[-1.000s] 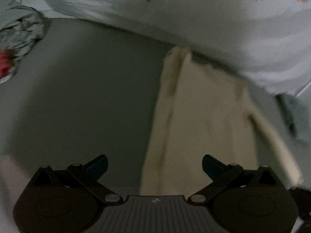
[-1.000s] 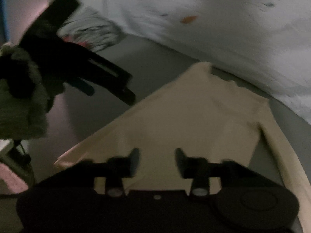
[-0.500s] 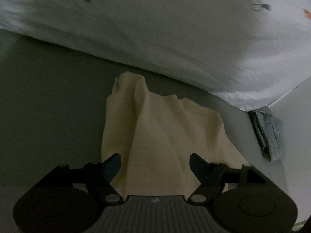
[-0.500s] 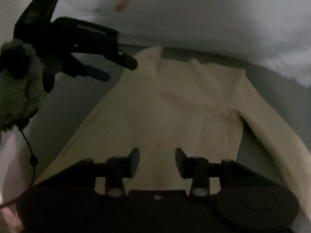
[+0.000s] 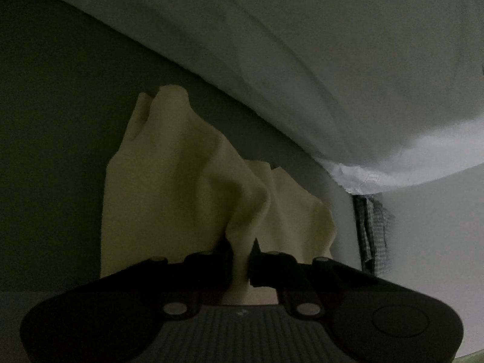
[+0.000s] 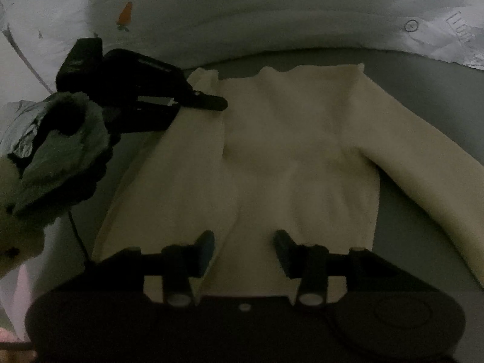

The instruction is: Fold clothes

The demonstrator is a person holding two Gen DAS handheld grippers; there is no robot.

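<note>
My left gripper (image 5: 242, 257) is closing, pinching a fold of the cream sweater (image 6: 290, 151) near its far-left edge. My right gripper (image 6: 243, 251) is opening, half-wide over the near hem, nothing pinched; bare grey bedsheet (image 5: 54, 151) lies left.

Fluffy green sleeve (image 6: 60, 151), black gripper (image 6: 243, 249)

Bare grey surface (image 5: 54, 151) left of cream top (image 6: 296, 157): passable. White duvet (image 6: 272, 9) blocks far edge.

Bedroom at home, carrot-print duvet (image 6: 272, 9), grey bedsheet (image 5: 60, 121)
</note>
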